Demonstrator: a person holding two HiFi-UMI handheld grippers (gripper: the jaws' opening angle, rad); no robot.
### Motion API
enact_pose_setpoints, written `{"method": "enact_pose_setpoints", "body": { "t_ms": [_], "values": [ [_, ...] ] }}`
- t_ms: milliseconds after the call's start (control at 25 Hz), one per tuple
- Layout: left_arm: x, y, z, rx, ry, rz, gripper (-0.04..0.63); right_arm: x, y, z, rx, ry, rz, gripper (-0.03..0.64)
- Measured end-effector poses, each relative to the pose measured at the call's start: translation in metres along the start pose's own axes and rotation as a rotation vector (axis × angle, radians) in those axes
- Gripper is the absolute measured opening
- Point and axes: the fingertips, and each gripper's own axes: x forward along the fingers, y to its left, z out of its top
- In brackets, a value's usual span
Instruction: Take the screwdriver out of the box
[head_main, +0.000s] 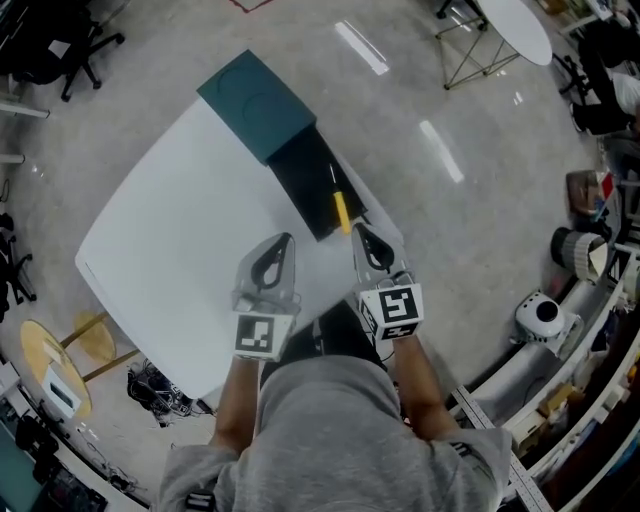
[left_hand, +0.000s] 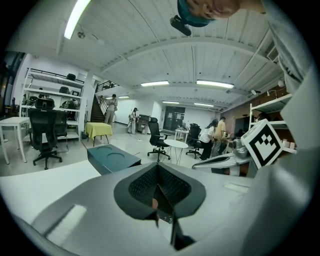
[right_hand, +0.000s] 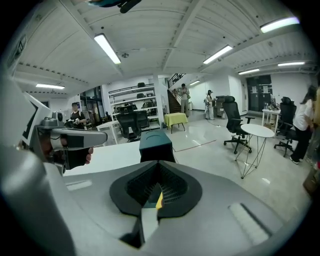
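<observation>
A teal box (head_main: 258, 105) stands open at the far corner of the white table (head_main: 160, 230), with its black inner tray (head_main: 305, 175) towards me. The screwdriver (head_main: 342, 212), yellow-handled, lies along the tray's near right edge. My right gripper (head_main: 358, 230) is shut and empty, its tips just beside the near end of the handle. Through its jaws in the right gripper view a sliver of yellow screwdriver (right_hand: 159, 200) shows, with the box (right_hand: 155, 142) beyond. My left gripper (head_main: 288, 240) hovers over bare table left of the tray, jaws together and empty.
The table's right edge runs close by the box and my right gripper. On the floor stand a round white side table (head_main: 515, 25), office chairs (head_main: 60, 40), a wooden stool (head_main: 60, 355) and equipment along the right wall (head_main: 590, 250). People stand far off in the room.
</observation>
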Motion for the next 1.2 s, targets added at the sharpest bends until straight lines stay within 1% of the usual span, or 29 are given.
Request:
{"method": "enact_pose_setpoints", "body": {
  "t_ms": [280, 640, 680, 760, 1040, 1200],
  "values": [
    [0.027, 0.006, -0.022, -0.018, 0.049, 0.002, 0.012, 0.027, -0.016, -0.021, 0.024, 0.071, 0.018, 0.003],
    [0.043, 0.009, -0.033, -0.03, 0.076, 0.014, 0.012, 0.047, -0.022, -0.041, 0.055, 0.19, 0.049, 0.005],
    [0.043, 0.009, -0.034, -0.032, 0.081, 0.016, 0.012, 0.05, -0.02, -0.043, 0.054, 0.205, 0.055, 0.012],
    [0.044, 0.011, -0.037, -0.031, 0.094, 0.019, 0.012, 0.055, -0.017, -0.047, 0.056, 0.233, 0.068, 0.07],
    [0.048, 0.017, -0.043, -0.045, 0.111, 0.04, 0.012, 0.071, -0.013, -0.06, 0.029, 0.321, 0.075, 0.177],
    [0.051, 0.021, -0.046, -0.045, 0.115, 0.045, 0.011, 0.077, -0.014, -0.069, 0.01, 0.366, 0.068, 0.181]
  ]
}}
